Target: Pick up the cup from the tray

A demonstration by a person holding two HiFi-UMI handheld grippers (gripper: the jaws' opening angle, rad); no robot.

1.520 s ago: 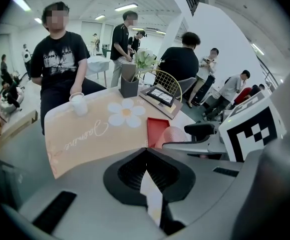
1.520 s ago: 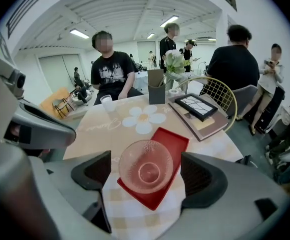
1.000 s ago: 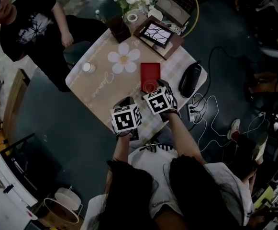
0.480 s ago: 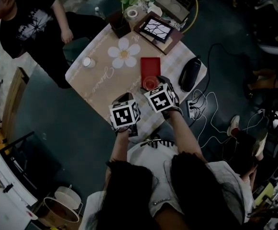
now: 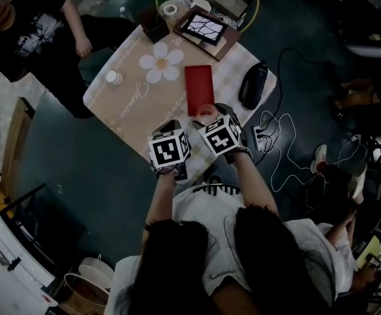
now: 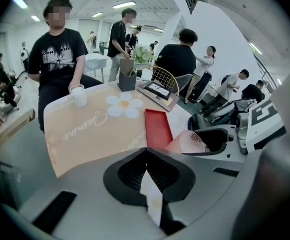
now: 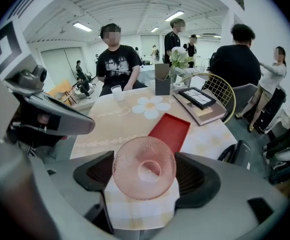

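Right gripper (image 7: 145,174) has its jaws clamped on the pink glass cup (image 7: 144,166), one pad against each side of its wall, and its own view looks straight down into the cup's mouth. The cup is clear of the red tray (image 7: 169,130), just nearer than the tray's near end and over the checked cloth at the near edge of the table (image 5: 128,120). Whether its base touches the cloth, I cannot tell. Left gripper (image 6: 145,159) hangs just left of the cup, jaws pressed together and empty, a sliver of cloth showing behind them. The tray lies near-to-far, right of the daisy print (image 5: 161,63). A black bag (image 5: 252,85) sits right of the tray. A small white cup (image 5: 113,77) stands far left, in front of a person in a black T-shirt (image 5: 29,28).
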